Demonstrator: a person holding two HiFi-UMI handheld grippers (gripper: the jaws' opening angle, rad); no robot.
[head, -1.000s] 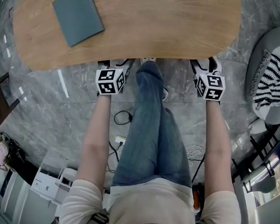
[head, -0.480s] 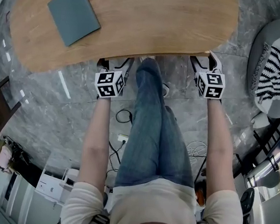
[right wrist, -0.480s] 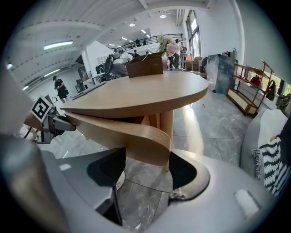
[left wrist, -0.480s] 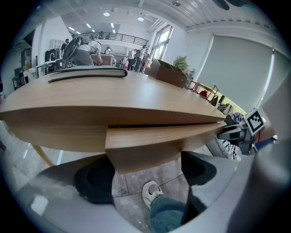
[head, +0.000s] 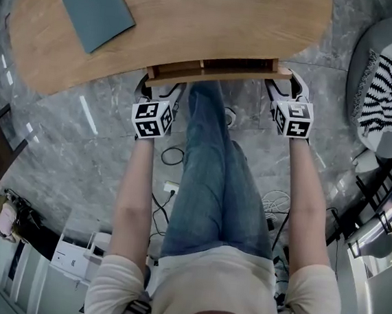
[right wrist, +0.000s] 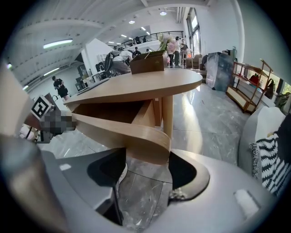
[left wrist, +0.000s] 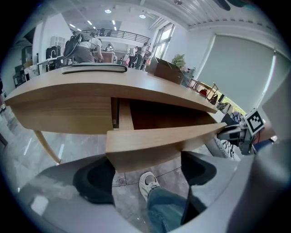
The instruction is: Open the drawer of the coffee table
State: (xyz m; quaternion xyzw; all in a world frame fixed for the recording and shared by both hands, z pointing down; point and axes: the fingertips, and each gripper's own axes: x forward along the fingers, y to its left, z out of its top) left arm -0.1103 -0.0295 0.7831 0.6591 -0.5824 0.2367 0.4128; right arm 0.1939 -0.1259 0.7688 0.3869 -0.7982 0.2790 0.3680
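Drawer point(head: 211, 67) stands a short way out from under the coffee table point(head: 195, 22) top. Opening is begun; most of the pull looks left to do.

Your left gripper point(head: 162, 87) is clamped on the left end of the front panel point(left wrist: 154, 143), and your right gripper point(head: 286, 87) on its right end.

Head view gives only a thin strip of drawer past the tabletop edge. The left gripper view shows the dark cavity behind the panel. The right gripper view shows the panel's rounded end seated between the jaws.
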